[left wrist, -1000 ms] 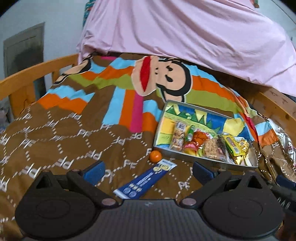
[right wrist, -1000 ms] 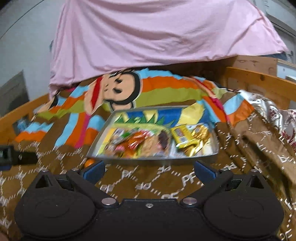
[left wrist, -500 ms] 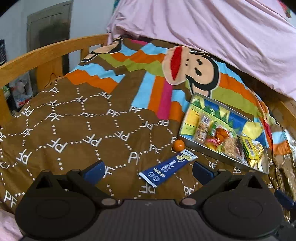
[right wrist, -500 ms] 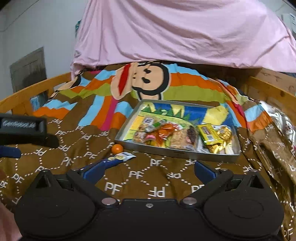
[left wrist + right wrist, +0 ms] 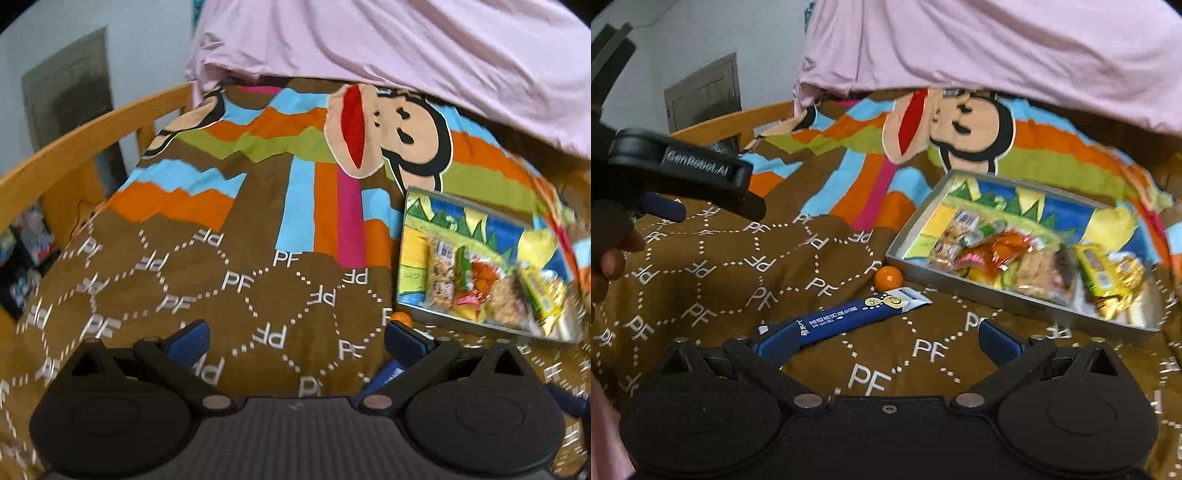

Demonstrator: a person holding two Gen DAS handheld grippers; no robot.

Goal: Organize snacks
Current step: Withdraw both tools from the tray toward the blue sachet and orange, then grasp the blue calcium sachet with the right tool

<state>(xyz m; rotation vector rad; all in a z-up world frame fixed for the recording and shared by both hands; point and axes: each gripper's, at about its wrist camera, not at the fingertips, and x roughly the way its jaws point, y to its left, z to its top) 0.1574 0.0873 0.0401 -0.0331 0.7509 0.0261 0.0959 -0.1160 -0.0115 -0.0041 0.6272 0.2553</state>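
Brown bedspread [image 5: 258,280] fills my left view; my left gripper [image 5: 297,338] gapes empty, snack tray [image 5: 491,325] at right. In my right view, the right gripper [image 5: 888,338] is spread, blue packet [image 5: 849,317] and orange ball [image 5: 888,277] centre-frame beside the tray [image 5: 916,236].

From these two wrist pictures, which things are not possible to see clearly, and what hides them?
- Long blue snack stick: left wrist view, mostly hidden behind a finger of the left gripper.
- Small orange round candy: same view, only its top shows above that finger.
- Packets in the shallow metal tray: both views, motion blur makes the labels unreadable.
- Person's hand: right wrist view, cut by the left edge.
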